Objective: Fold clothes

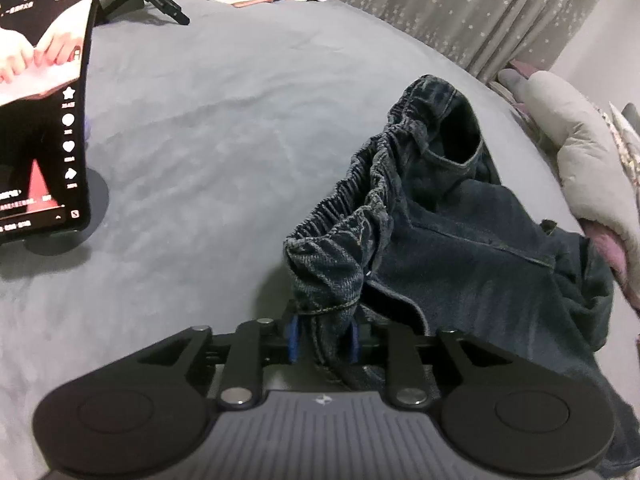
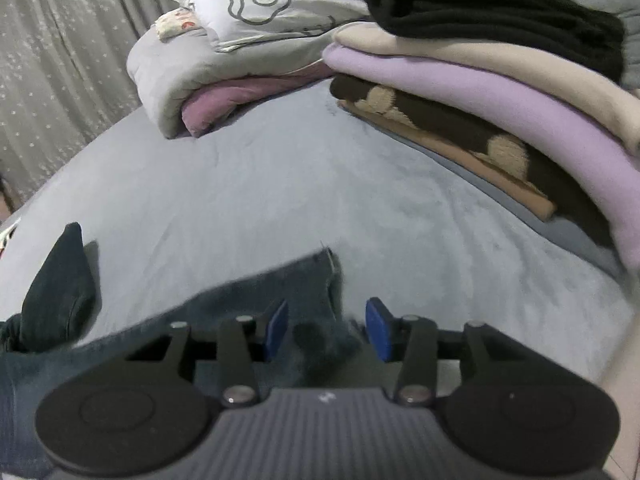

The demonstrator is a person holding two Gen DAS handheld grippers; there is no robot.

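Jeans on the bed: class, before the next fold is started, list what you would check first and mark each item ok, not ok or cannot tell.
1. Jeans flat for folding: not ok, the waistband is bunched and stands up.
2. Left gripper free of cloth: not ok, denim sits between the blue pads.
3. Right gripper released: ok, jaws apart, a dark fold between them, untouched by the pads.
4. Open sheet beyond the jeans: ok.
5. Folded stack out of the way: ok, apart from the denim.
6. Both trouser legs aligned: cannot tell.
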